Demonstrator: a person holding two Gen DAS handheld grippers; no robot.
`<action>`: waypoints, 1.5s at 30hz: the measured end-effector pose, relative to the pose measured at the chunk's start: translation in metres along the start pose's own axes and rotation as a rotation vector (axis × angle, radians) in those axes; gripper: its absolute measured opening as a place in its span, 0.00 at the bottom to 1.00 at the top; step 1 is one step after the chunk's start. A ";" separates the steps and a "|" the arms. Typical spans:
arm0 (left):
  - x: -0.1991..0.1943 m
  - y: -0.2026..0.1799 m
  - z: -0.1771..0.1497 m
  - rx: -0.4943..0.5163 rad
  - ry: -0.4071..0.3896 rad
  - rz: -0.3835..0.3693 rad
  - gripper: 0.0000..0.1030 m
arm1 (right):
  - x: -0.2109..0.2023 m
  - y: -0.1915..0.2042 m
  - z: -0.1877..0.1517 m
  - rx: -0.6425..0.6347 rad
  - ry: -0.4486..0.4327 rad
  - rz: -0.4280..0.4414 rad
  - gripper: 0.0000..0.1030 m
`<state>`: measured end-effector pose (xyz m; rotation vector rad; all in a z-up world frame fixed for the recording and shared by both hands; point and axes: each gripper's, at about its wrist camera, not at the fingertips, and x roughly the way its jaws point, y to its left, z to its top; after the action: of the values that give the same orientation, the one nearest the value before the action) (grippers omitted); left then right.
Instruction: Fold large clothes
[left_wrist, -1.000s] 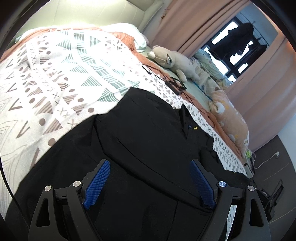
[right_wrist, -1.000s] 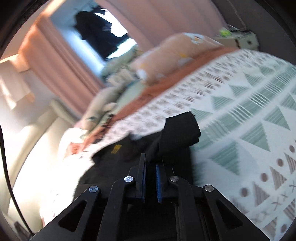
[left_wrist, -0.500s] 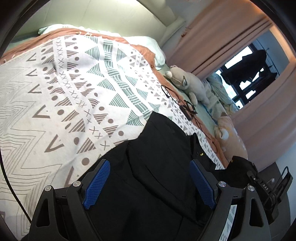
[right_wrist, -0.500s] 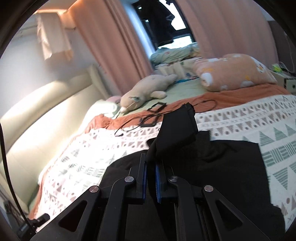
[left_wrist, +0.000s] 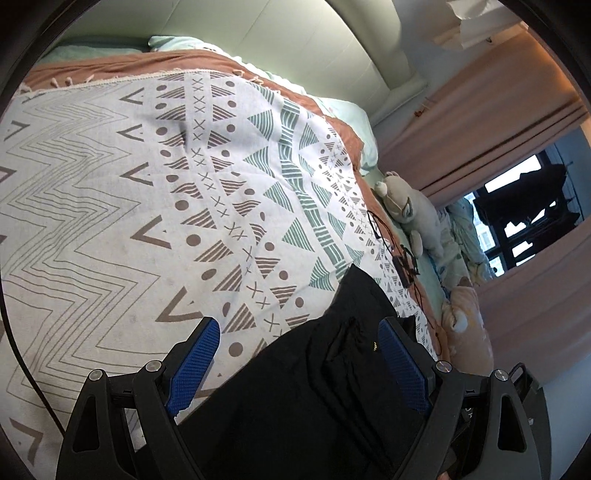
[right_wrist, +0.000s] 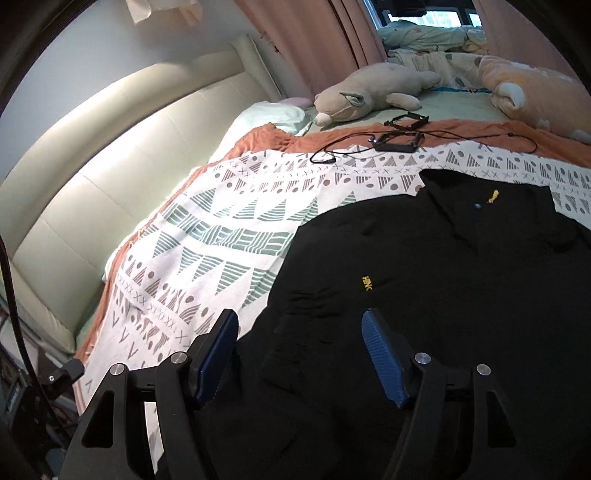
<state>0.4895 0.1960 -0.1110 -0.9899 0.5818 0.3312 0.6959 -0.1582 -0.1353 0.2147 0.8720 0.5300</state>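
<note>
A black shirt (right_wrist: 443, 280) lies spread on the patterned bedspread (right_wrist: 221, 229). Both claws hang over it with jaws spread, the left claw (left_wrist: 299, 365) and the right claw (right_wrist: 299, 354) holding nothing. It looks soft, light and floppy; I'd pinch a hem or sleeve edge.

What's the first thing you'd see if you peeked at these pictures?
A big black shirt lies spread on a patterned blanket covering the bed, filling the near right of the right view. Both claws, left and right, hang open just above it, holding nothing. Beyond the blanket, a grey plush lies by the pink curtain.
</note>
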 end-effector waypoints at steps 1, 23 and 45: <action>0.001 0.000 0.000 0.001 0.003 0.002 0.85 | -0.003 -0.007 -0.002 0.013 0.003 -0.012 0.68; -0.030 -0.111 -0.067 0.346 0.063 -0.043 0.89 | -0.224 -0.192 -0.098 0.353 -0.165 -0.286 0.78; -0.170 -0.091 -0.120 0.576 -0.059 -0.080 0.99 | -0.345 -0.204 -0.204 0.462 -0.278 -0.305 0.95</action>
<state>0.3626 0.0458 0.0033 -0.4446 0.5393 0.1077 0.4291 -0.5190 -0.1120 0.5528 0.7269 0.0050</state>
